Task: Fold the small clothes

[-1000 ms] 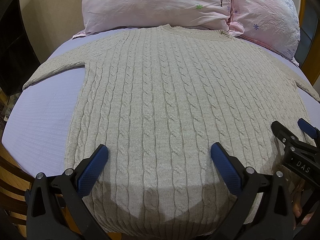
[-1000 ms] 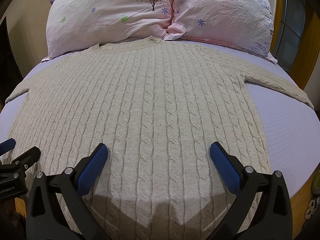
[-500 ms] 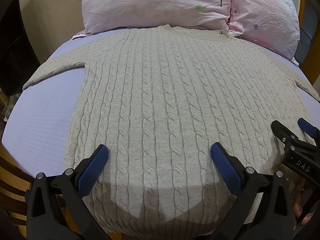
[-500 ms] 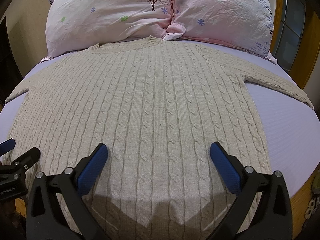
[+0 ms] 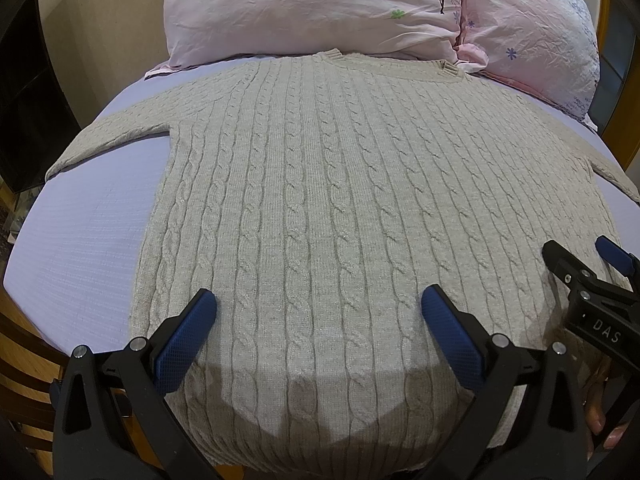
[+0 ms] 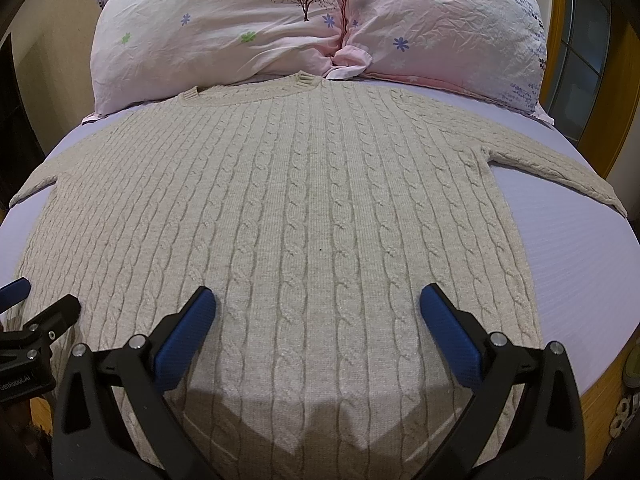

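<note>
A beige cable-knit sweater lies flat on a lavender bed, neck toward the pillows and both sleeves spread out to the sides; it also shows in the right wrist view. My left gripper is open and empty, held just above the sweater's hem on its left half. My right gripper is open and empty above the hem on the right half. The right gripper also shows at the right edge of the left wrist view, and the left gripper at the left edge of the right wrist view.
Two pink flowered pillows lie at the head of the bed. Bare lavender sheet shows left of the sweater and also right of it. A wooden bed frame runs along the edges.
</note>
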Demonstrator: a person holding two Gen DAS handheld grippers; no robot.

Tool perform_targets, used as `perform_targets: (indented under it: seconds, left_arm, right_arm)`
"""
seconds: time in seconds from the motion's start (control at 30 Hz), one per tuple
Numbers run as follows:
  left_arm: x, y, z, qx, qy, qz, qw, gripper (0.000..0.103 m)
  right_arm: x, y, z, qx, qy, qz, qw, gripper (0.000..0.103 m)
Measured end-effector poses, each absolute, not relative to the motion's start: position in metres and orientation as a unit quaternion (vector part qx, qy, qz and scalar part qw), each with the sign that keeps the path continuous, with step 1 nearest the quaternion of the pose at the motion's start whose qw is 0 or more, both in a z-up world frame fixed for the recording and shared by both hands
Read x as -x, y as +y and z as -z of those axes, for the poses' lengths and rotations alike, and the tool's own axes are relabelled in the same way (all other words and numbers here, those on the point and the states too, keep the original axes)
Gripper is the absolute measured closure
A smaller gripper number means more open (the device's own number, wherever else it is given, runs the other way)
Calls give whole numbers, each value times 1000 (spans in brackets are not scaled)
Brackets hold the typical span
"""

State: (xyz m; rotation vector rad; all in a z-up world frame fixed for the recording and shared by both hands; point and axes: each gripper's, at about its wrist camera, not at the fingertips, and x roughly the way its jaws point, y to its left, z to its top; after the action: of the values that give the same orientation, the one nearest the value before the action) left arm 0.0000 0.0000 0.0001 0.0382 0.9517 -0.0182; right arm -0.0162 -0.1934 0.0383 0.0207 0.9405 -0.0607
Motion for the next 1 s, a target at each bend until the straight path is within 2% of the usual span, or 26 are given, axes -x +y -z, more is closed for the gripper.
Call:
perform_targets:
  seconds: [0.83,1.0]
  left_arm:
    - [0,0,0,-19,457,9,889,1]
    - [5,1,1,-20,444,10,896,1]
  right_arm:
    - [17,-192,-41,-7,451,27,892,2]
    - [18,-206,-45,-7,428,-34,903,2]
